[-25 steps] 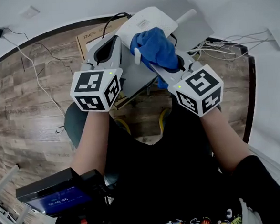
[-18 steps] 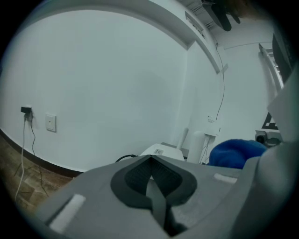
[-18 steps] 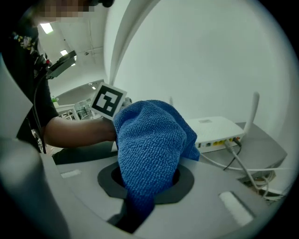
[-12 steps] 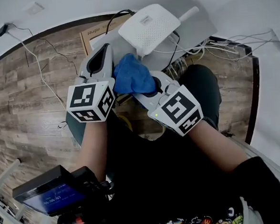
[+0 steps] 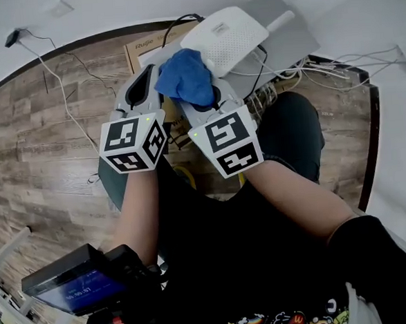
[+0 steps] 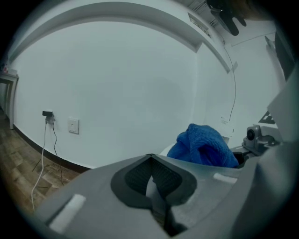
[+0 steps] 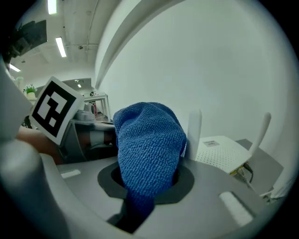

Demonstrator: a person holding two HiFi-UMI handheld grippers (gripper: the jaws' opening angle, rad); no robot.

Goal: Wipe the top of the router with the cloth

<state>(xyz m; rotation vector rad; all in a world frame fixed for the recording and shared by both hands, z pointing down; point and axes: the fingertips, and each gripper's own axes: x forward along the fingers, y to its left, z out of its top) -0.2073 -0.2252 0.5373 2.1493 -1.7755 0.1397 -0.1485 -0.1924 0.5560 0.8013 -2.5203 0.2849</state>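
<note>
The white router (image 5: 225, 38) with its antennas lies on a grey board (image 5: 288, 44) at the top of the head view. My right gripper (image 5: 200, 97) is shut on the blue cloth (image 5: 185, 76), a bunched wad at the router's near left edge; whether it touches the router I cannot tell. In the right gripper view the cloth (image 7: 147, 144) bulges up between the jaws, with the router (image 7: 222, 151) beyond to the right. My left gripper (image 5: 147, 77) sits close on the left, shut and empty. In its own view the left gripper (image 6: 150, 158) has its pads together, with the cloth (image 6: 203, 144) to the right.
A brown cardboard box (image 5: 146, 47) lies behind the left gripper under the board. White cables (image 5: 300, 68) trail off the router to the right. A cord (image 5: 50, 64) runs over the wood floor to a wall plug. A small screen (image 5: 73, 288) sits low left.
My right gripper has carried the cloth off the router's right side, down and then left to its near left edge, ending beside the left gripper. The left gripper has barely moved.
</note>
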